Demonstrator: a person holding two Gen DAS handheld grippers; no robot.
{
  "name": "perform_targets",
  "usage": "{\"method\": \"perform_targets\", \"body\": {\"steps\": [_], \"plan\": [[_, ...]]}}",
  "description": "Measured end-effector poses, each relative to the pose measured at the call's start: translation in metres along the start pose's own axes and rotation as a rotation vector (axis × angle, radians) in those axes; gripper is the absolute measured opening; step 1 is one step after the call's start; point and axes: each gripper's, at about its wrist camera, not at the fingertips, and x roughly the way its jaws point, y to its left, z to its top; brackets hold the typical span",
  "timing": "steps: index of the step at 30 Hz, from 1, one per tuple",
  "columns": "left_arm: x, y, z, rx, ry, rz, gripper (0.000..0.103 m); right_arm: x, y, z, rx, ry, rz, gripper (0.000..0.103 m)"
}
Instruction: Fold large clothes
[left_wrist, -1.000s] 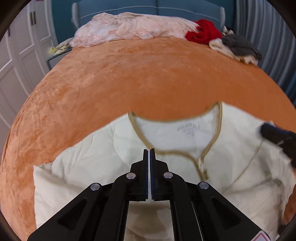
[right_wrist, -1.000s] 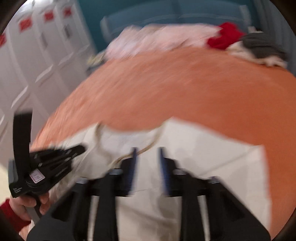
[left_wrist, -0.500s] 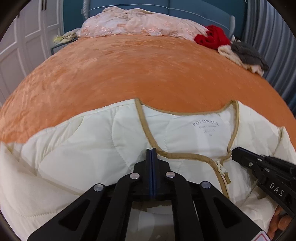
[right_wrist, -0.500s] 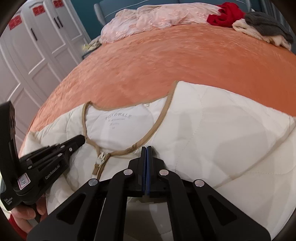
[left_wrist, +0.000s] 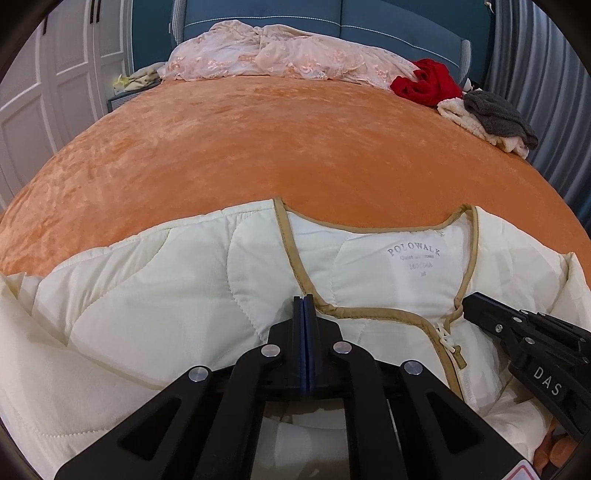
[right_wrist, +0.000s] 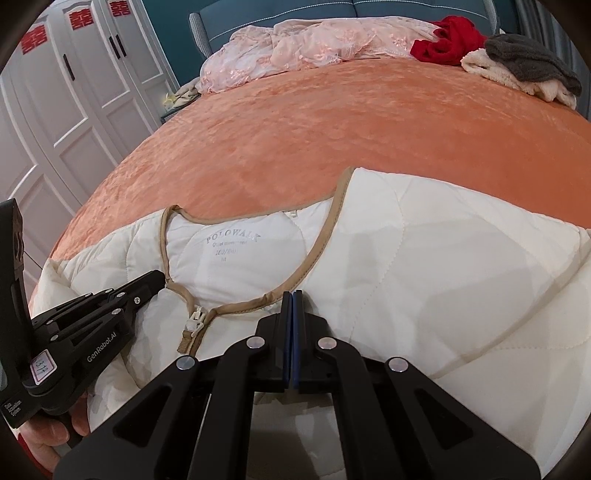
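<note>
A cream quilted jacket (left_wrist: 177, 295) with tan trim lies face up on the orange bedspread (left_wrist: 277, 147), collar away from me, zipper partly shut. It also shows in the right wrist view (right_wrist: 424, 280). My left gripper (left_wrist: 303, 299) is shut with its tips at the left collar trim; I cannot tell if cloth is pinched. My right gripper (right_wrist: 291, 295) is shut with its tips at the right collar trim, likewise unclear. Each gripper shows in the other's view, the right one (left_wrist: 524, 332) and the left one (right_wrist: 110, 306), beside the zipper.
At the head of the bed lie a pink lace cover (left_wrist: 288, 55), a red garment (left_wrist: 424, 81) and a grey and cream pile (left_wrist: 491, 118). White wardrobe doors (right_wrist: 66, 92) stand on the left. A blue headboard (left_wrist: 332, 22) is behind.
Both grippers have come down low onto the jacket's collar area. The right gripper went from open to shut. The jacket now fills more of both views.
</note>
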Motion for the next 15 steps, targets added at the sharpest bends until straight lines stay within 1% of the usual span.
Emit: {"method": "perform_targets", "body": {"steps": [2,3,4,5,6,7,8,9,10,11,12,13,14,15], "plan": [[-0.003,-0.002,0.0,0.003,0.001,0.017,0.007,-0.006,-0.001,0.0,0.006,-0.007,0.004,0.0],[-0.008,-0.003,0.001,0.008,0.007,0.038,0.007,-0.011,-0.002,0.0,0.014,-0.015,0.0,0.0],[-0.016,-0.004,0.001,0.009,0.013,0.063,0.007,-0.025,-0.005,0.0,0.034,-0.043,-0.03,0.0],[-0.027,-0.003,0.0,0.005,0.011,0.089,0.007,-0.05,-0.012,-0.001,0.077,-0.09,-0.051,0.004],[-0.046,0.001,-0.003,-0.012,-0.006,0.107,0.013,-0.076,-0.021,-0.005,0.116,-0.131,-0.026,0.008],[-0.07,0.01,-0.01,-0.036,-0.025,0.096,0.022,-0.1,-0.027,-0.011,0.132,-0.157,-0.002,0.011],[-0.091,0.018,-0.02,-0.055,-0.036,0.076,0.051,-0.123,-0.033,-0.02,0.131,-0.173,0.003,0.026],[-0.111,0.028,-0.03,-0.074,-0.046,0.068,0.078,-0.149,-0.04,-0.031,0.117,-0.183,-0.012,0.046],[-0.131,0.038,-0.044,-0.099,-0.057,0.067,0.084,-0.18,-0.05,-0.05,0.1,-0.19,-0.029,0.055],[-0.159,0.053,-0.064,-0.133,-0.066,0.056,0.085,-0.204,-0.06,-0.067,0.093,-0.187,-0.036,0.064],[-0.177,0.068,-0.083,-0.156,-0.047,0.034,0.085,-0.226,-0.071,-0.085,0.094,-0.172,-0.042,0.068],[-0.189,0.077,-0.097,-0.181,-0.019,0.024,0.085,-0.25,-0.086,-0.109,0.104,-0.133,-0.058,0.069],[-0.203,0.09,-0.115,-0.219,0.016,0.014,0.084,-0.271,-0.099,-0.131,0.124,-0.096,-0.073,0.07],[-0.22,0.108,-0.14,-0.283,0.058,-0.007,0.084,-0.285,-0.109,-0.148,0.143,-0.074,-0.076,0.072]]}}
